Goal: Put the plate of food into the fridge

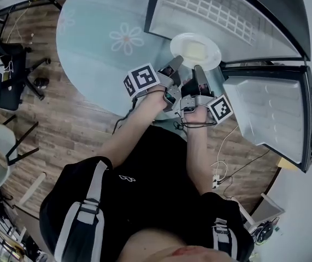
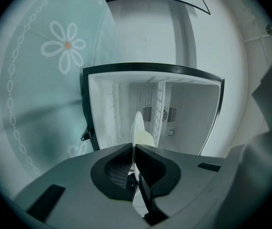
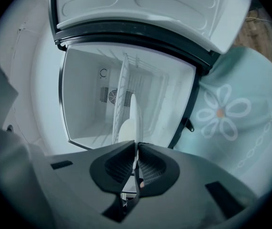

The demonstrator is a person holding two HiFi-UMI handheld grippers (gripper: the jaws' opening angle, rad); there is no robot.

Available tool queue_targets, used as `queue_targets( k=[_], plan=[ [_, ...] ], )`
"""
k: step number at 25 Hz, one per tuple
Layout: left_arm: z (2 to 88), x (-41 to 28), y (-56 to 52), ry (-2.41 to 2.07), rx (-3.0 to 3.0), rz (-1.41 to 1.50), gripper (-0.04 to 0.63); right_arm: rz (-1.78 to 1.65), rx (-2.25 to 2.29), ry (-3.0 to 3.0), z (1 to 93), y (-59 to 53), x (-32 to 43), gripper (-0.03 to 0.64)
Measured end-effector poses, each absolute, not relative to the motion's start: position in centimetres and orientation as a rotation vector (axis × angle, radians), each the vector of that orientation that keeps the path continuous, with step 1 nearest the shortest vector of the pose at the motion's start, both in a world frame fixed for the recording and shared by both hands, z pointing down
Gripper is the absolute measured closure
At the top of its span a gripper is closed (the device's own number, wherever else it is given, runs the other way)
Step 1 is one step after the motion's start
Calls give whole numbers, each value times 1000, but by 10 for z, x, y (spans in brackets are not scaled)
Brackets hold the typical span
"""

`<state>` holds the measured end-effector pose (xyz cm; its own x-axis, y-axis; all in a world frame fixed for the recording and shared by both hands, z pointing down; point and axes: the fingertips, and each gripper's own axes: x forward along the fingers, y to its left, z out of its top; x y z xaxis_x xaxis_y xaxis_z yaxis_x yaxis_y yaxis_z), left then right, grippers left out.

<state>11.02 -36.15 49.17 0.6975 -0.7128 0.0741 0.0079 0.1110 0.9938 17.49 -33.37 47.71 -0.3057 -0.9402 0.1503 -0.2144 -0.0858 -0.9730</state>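
Left of the fridge (image 1: 254, 21), a flowered table (image 1: 95, 42) is seen. Just before the fridge's open mouth, the plate (image 1: 195, 50) with its pale food (image 1: 198, 49) is held roughly level. Its near rim is clamped by the left gripper (image 1: 176, 65) and, just to the right, by the right gripper (image 1: 198, 72). Inside the fridge a wire shelf (image 3: 122, 92) is seen. Should the plate be tilted or one clamp eased first, the food could be slid off. The rim could also be knocked against the fridge frame.
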Motion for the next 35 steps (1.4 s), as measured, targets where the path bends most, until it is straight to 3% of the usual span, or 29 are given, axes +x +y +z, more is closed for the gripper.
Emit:
queue_targets(
  k=[7, 35],
  plan=[
    [510, 144, -390, -673, 1387, -540, 579, -1490, -1272, 1502, 500, -359, 211, 592],
    [586, 158, -481, -818, 1371, -423, 565, -1603, -1334, 1410, 578, -450, 227, 586]
  ],
)
